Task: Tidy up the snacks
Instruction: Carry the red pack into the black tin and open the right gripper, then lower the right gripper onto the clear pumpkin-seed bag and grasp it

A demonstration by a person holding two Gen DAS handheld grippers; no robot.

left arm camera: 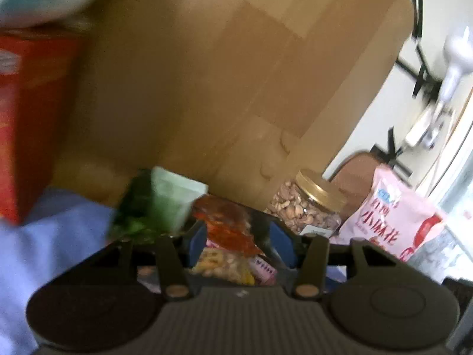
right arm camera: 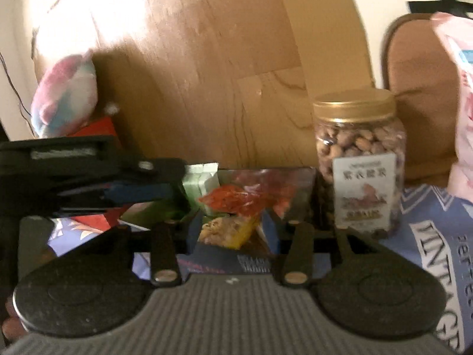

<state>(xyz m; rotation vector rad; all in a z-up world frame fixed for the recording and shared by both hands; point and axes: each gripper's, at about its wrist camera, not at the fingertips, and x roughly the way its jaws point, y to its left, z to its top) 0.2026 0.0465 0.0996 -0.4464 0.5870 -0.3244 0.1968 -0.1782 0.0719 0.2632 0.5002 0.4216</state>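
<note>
In the left wrist view my left gripper stands open, its blue pads apart. Past them lie an orange-red snack packet and a yellow nut packet, neither pressed. A green packet stands left of the fingers. The right wrist view shows my right gripper open, the yellow nut packet between its fingers without visible contact and the orange-red packet behind it. The left gripper reaches in side-on from the left, its tip by the green packet.
A gold-lidded jar of nuts stands right of the packets, with a pink bag beside it. An orange box rises at the left. A blue printed cloth covers the surface. A cardboard panel closes off the back.
</note>
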